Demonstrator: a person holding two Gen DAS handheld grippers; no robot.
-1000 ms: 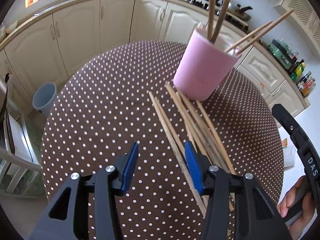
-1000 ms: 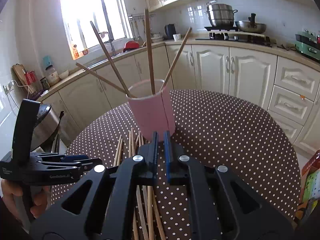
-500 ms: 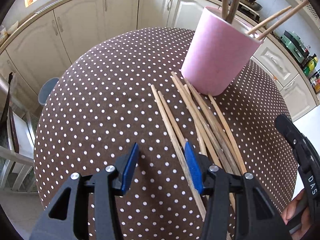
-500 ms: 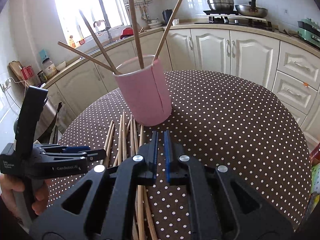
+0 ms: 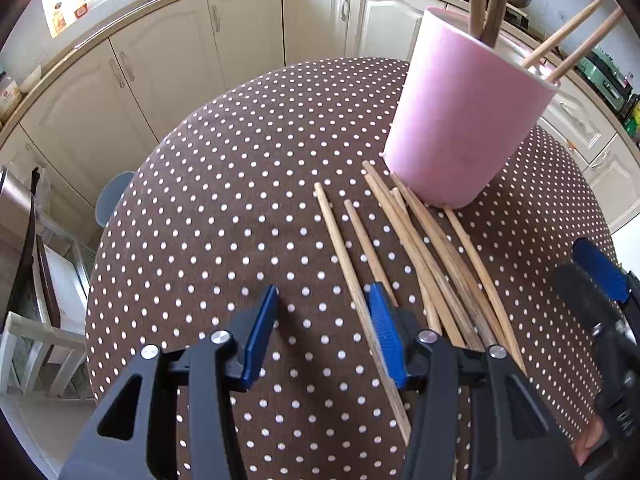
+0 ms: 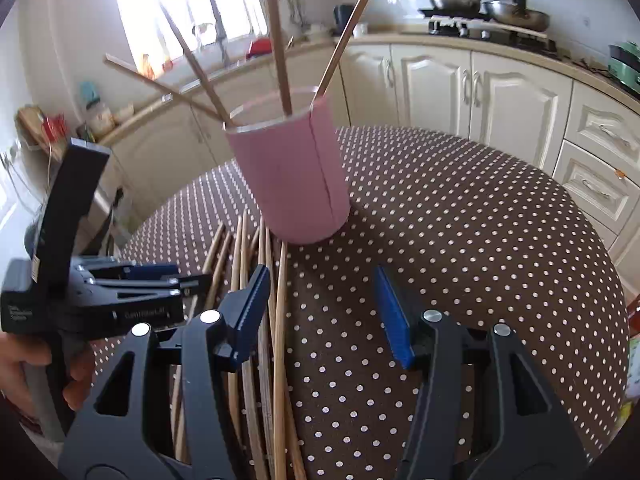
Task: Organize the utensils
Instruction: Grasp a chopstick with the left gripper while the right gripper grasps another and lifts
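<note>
Pink cup (image 5: 464, 120) blocks beyond chopsticks (image 5: 424, 248); left tablecloth (image 5: 224, 216) bare.

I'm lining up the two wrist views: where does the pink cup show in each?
Left wrist: pink cup upper right, loose chopsticks below it.
Right wrist: pink cup centre, slightly left.
Shared landmark: the chopsticks lying at the cup's base.

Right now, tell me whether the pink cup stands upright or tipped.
Upright: the pink cup sits base-down on the dotted tablecloth, chopsticks poking from its top.
</note>
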